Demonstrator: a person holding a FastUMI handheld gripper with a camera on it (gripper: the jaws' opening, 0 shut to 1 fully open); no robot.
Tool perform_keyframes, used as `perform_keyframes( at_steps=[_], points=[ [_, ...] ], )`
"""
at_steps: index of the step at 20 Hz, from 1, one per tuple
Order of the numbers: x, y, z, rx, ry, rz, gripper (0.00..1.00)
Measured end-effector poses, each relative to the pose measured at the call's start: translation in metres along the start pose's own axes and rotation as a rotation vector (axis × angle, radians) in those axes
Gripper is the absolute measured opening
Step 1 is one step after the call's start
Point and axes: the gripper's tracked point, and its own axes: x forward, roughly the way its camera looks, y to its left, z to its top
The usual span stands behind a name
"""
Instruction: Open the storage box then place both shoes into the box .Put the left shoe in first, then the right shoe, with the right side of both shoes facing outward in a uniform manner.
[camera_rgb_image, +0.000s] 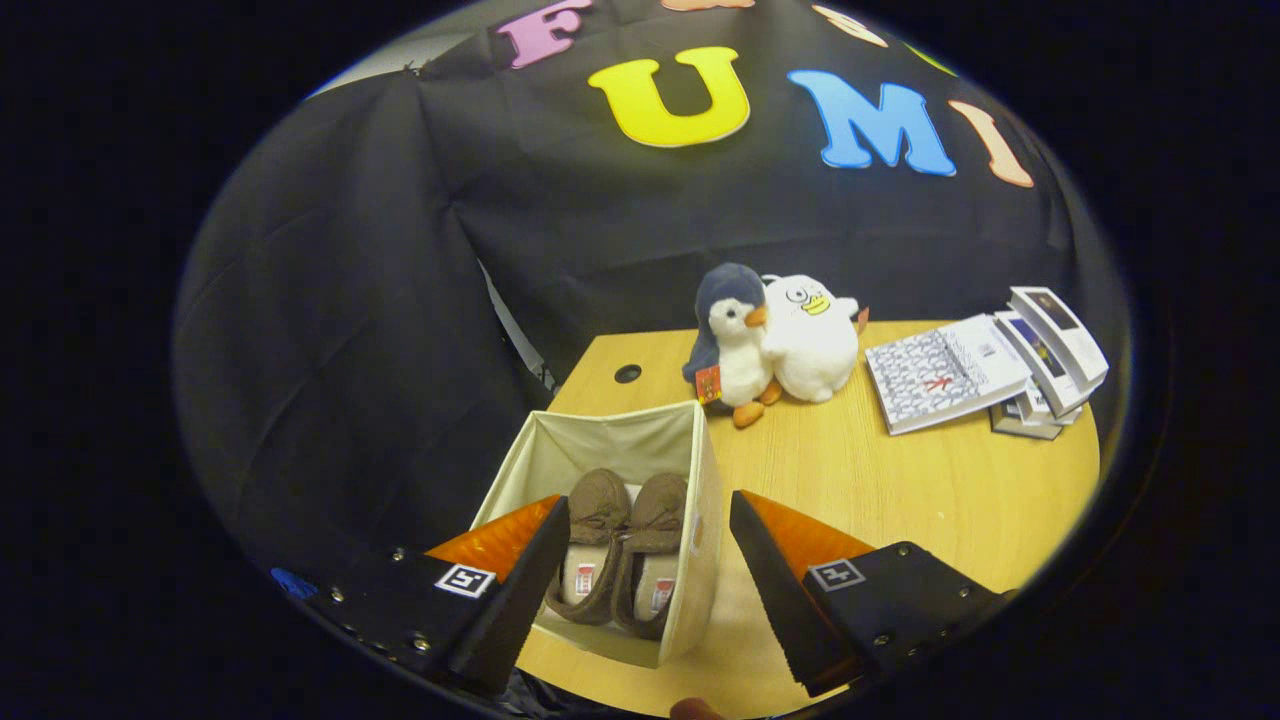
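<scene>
Two shoes (620, 545) lie in the storage box (700, 500) between the spread, empty jaws.

Left finger of claw (650, 545) hides near-left corner of storage box (700, 500) and heel of left shoe (590, 550) from us. Shoe tags too small for us to tell. Stack of booklets (1050, 360) partly overlapped; bottom ones mostly hidden. Tabletop (900, 490) cut off near claw.
</scene>
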Motion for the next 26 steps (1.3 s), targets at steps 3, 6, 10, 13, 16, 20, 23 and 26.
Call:
perform_keyframes(
  at_steps=[3, 6, 10, 13, 16, 20, 23, 26],
  points=[
    [-0.031, -0.006, 0.024, -0.086, -0.126, -0.003, 0.98],
    [-0.072, -0.007, 0.048, -0.142, -0.263, -0.021, 0.98],
    [-0.124, -0.037, 0.071, -0.216, -0.407, -0.095, 0.98],
    [-0.16, -0.059, 0.085, -0.246, -0.507, -0.156, 0.98],
    [-0.189, -0.081, 0.095, -0.254, -0.583, -0.201, 0.98],
    [-0.223, -0.119, 0.107, -0.26, -0.686, -0.279, 0.98],
    [-0.227, -0.139, 0.102, -0.247, -0.704, -0.313, 0.98],
    [-0.236, -0.155, 0.104, -0.209, -0.723, -0.349, 0.98]
  ],
)
